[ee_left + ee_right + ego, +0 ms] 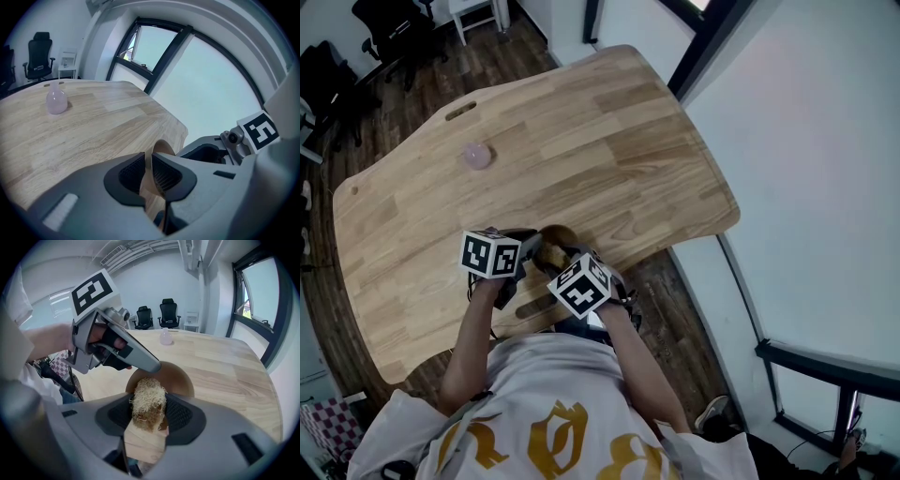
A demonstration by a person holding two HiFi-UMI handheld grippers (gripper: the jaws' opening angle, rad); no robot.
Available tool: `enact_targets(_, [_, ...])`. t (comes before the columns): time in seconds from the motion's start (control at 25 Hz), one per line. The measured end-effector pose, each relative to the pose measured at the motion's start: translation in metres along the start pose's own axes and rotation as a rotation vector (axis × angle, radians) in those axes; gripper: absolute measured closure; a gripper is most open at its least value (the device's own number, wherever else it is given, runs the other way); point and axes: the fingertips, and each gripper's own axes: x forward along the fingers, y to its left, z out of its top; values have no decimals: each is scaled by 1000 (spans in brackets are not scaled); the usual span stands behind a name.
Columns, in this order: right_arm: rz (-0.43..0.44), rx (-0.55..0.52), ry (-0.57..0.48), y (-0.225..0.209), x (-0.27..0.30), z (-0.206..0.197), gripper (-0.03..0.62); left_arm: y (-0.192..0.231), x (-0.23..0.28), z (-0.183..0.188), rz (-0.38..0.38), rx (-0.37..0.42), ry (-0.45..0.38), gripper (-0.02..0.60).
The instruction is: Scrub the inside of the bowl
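As my left gripper (pixel 151 161) pinches the brown wooden bowl (pixel 176 376) and my right gripper (pixel 149 412) clamps the pale fibrous scrubber (pixel 147 399), scrubbing seems barely begun.

In the head view the left tool (pixel 532 246) and right tool (pixel 557 262) cover most of the bowl (pixel 559 234); only a brown rim shows. The scrubber (pixel 147 401) in the right tool hides its lower inside. A small pink thing (pixel 475 156) on the surface (pixel 609 141) is too blurred to identify.
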Motion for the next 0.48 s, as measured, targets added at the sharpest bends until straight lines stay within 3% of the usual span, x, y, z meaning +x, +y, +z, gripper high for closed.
enact_targets(0.48, [-11,8,38,-6,-3,-6,410,3,-1,-1,1,-23,-13,543])
